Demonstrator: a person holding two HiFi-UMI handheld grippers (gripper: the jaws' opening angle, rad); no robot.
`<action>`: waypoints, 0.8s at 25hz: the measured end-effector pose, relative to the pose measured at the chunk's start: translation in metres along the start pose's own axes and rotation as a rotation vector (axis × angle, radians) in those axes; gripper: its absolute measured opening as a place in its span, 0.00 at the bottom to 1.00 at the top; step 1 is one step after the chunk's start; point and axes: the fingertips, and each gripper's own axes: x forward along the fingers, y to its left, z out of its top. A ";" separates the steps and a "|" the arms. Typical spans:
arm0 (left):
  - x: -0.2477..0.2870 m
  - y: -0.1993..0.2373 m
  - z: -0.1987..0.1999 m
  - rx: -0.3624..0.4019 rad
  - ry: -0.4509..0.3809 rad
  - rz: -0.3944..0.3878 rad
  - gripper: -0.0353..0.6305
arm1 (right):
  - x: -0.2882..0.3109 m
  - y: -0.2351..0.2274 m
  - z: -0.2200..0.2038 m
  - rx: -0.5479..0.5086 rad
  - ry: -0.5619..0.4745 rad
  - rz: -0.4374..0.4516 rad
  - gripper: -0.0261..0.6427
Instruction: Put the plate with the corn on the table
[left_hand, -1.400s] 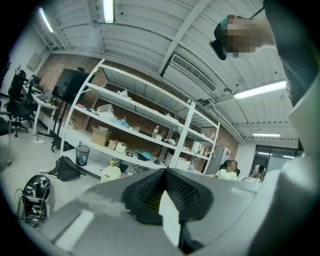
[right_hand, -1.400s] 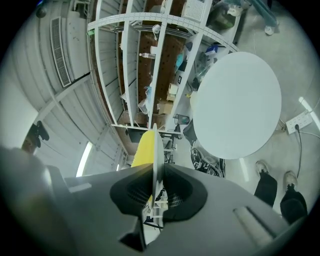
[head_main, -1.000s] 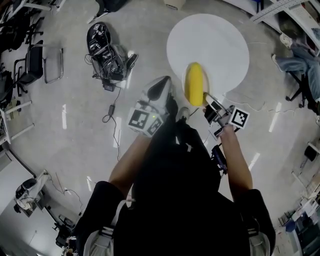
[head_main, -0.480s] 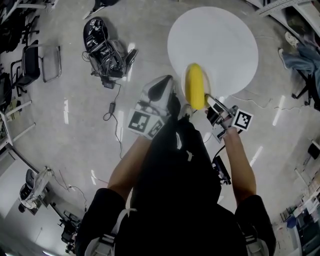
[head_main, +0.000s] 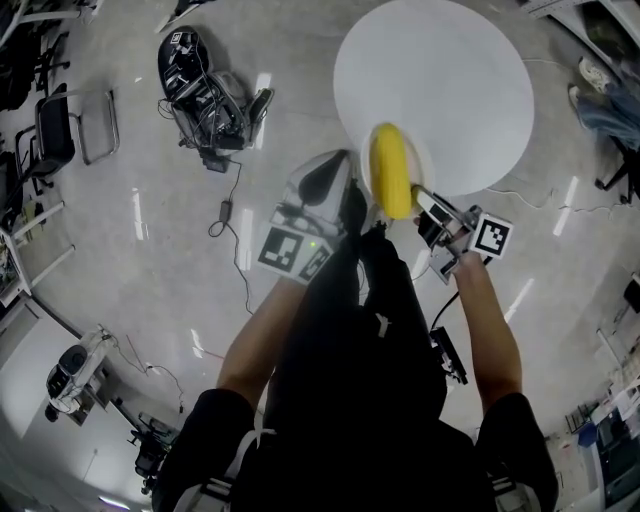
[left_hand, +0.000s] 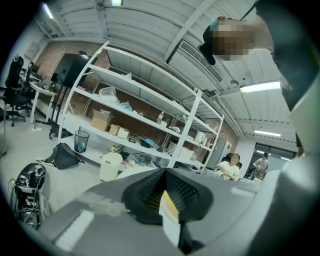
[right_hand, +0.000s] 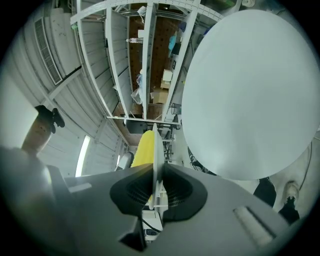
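Note:
A white plate (head_main: 424, 160) with a yellow corn cob (head_main: 390, 172) on it is held up between my two grippers, over the near edge of the round white table (head_main: 450, 70). My left gripper (head_main: 356, 206) is shut on the plate's left rim, and the rim (left_hand: 171, 227) and a bit of corn (left_hand: 172, 206) show between its jaws. My right gripper (head_main: 420, 200) is shut on the right rim. The right gripper view shows the plate (right_hand: 156, 150) edge-on in the jaws (right_hand: 157, 192), the corn (right_hand: 142, 147) behind it and the table (right_hand: 250, 95) beyond.
A black cart with tangled cables (head_main: 205, 90) stands on the grey floor at left, with a chair (head_main: 70, 130) further left. A person's legs (head_main: 605, 100) are beside the table at right. Tall white shelving (left_hand: 140, 115) and a seated person (left_hand: 230, 167) lie beyond the left gripper.
The table has grown larger and nearer in the head view. The plate with the corn, still held by both grippers, now reaches further over the table's near edge.

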 end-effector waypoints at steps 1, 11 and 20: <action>0.002 0.002 -0.002 -0.002 0.001 0.000 0.06 | 0.001 -0.003 0.001 0.000 0.001 -0.002 0.11; 0.022 0.023 -0.018 -0.021 0.005 0.009 0.06 | 0.018 -0.034 0.015 0.010 0.008 -0.013 0.11; 0.032 0.036 -0.024 -0.028 0.002 0.013 0.06 | 0.030 -0.065 0.025 0.015 0.006 -0.038 0.11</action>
